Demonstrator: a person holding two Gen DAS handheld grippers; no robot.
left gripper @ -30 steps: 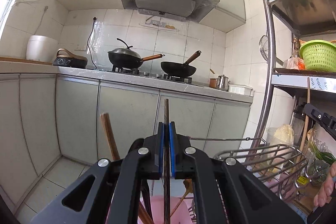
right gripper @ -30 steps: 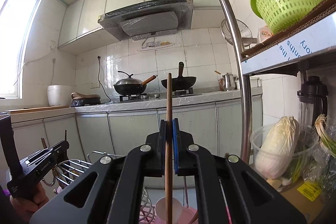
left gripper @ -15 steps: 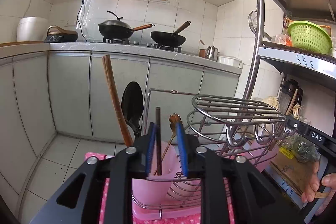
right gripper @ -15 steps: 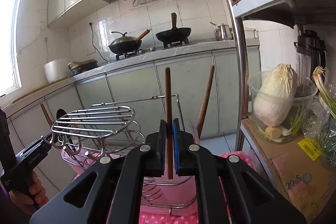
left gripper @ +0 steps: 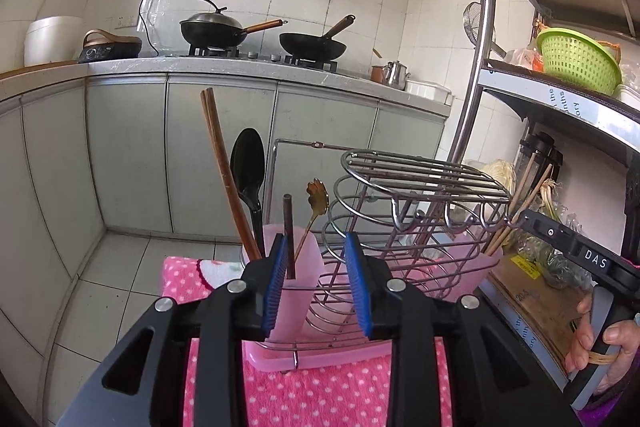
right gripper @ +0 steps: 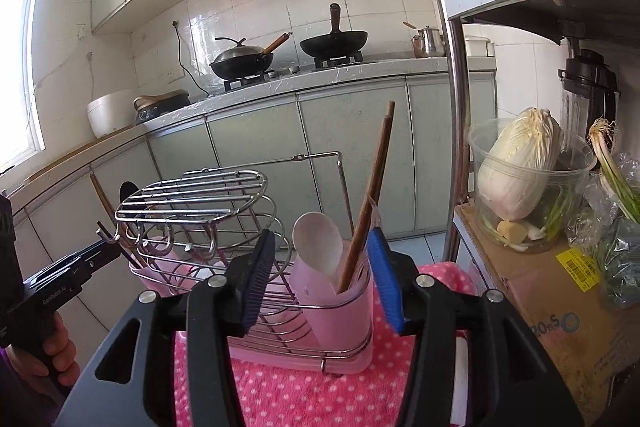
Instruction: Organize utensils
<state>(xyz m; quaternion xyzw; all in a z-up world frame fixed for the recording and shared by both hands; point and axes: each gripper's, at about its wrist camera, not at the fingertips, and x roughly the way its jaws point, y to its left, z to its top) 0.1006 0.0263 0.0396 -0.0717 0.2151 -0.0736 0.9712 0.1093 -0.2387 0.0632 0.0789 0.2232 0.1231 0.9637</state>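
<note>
A wire dish rack (left gripper: 404, 227) on a pink tray carries a pink utensil cup at each end. My left gripper (left gripper: 318, 283) is open just behind the left cup (left gripper: 296, 291); a dark chopstick (left gripper: 289, 235) stands in that cup beside my left pad, with brown chopsticks (left gripper: 226, 179), a black spoon (left gripper: 248, 167) and a gold spoon (left gripper: 318, 199). My right gripper (right gripper: 318, 279) is open around the right cup (right gripper: 340, 303), which holds brown chopsticks (right gripper: 370, 195) and a white spoon (right gripper: 318, 241).
The rack stands on a pink dotted cloth (right gripper: 304, 395). A metal shelf post (right gripper: 452, 87) rises close on the right, with a cabbage tub (right gripper: 520, 183) and a cardboard box (right gripper: 560, 307) beside it. Kitchen cabinets and a stove with two woks (left gripper: 264, 35) lie behind.
Both grippers came down to the rack's cups and opened. The dark chopstick now stands in the left cup and the brown chopstick in the right cup, both released.
</note>
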